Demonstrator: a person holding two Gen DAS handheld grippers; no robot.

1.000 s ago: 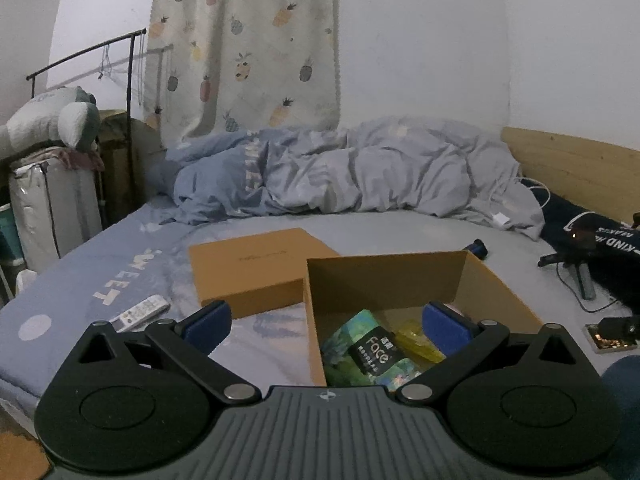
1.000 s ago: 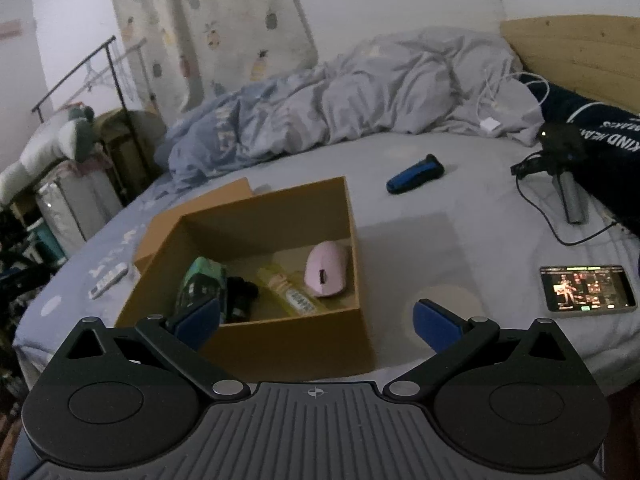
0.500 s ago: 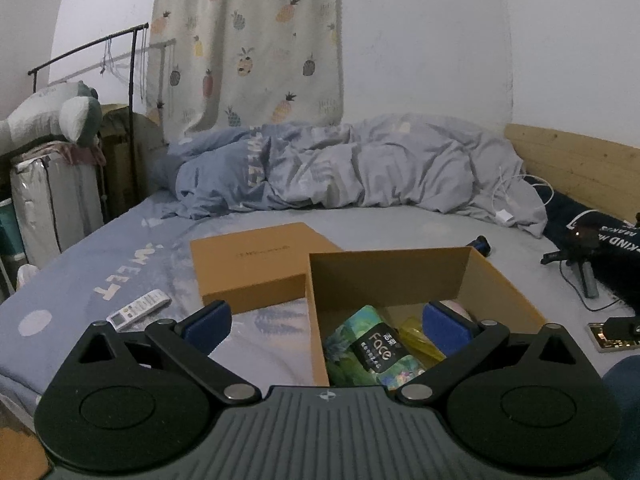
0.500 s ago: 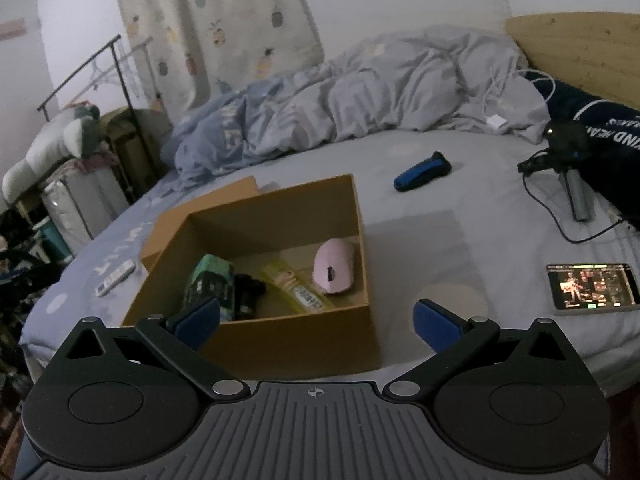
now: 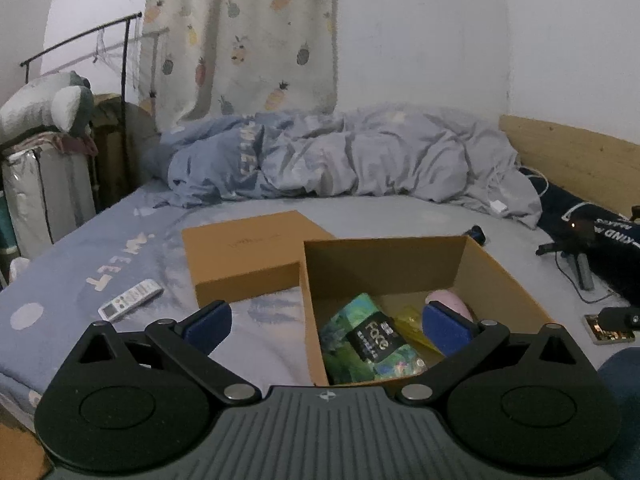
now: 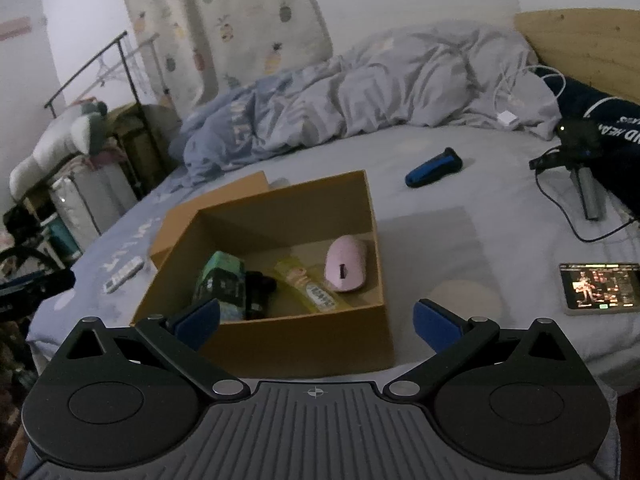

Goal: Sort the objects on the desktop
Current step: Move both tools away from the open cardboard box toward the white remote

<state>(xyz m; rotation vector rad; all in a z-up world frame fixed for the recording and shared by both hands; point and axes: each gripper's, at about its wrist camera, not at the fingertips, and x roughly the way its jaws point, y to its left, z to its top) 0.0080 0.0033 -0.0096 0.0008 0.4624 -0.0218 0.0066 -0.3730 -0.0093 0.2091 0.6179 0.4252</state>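
Both grippers, left gripper [image 5: 326, 322] and right gripper [image 6: 316, 316], are hanging wide and empty while the box [image 6: 372, 236] is holding the pink mouse [image 6: 345, 264] and the packets, and the blue shaver [image 6: 434, 167] and the remote [image 5: 131, 299] are lying unsorted on the bed [image 6: 460, 232].

tan box [image 6: 308, 208]; pink mouse [image 6: 346, 262]; pineapple-print curtain [image 5: 244, 36]; blue-black shaver [image 6: 434, 167].

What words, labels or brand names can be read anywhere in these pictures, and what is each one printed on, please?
"Face": black label on the green packet in the cardboard box.
"SWEET": bed sheet.
"KIND": dark pillow, partly cut off.
Yellow tube, phone screen, remote control: print too blurred to read.
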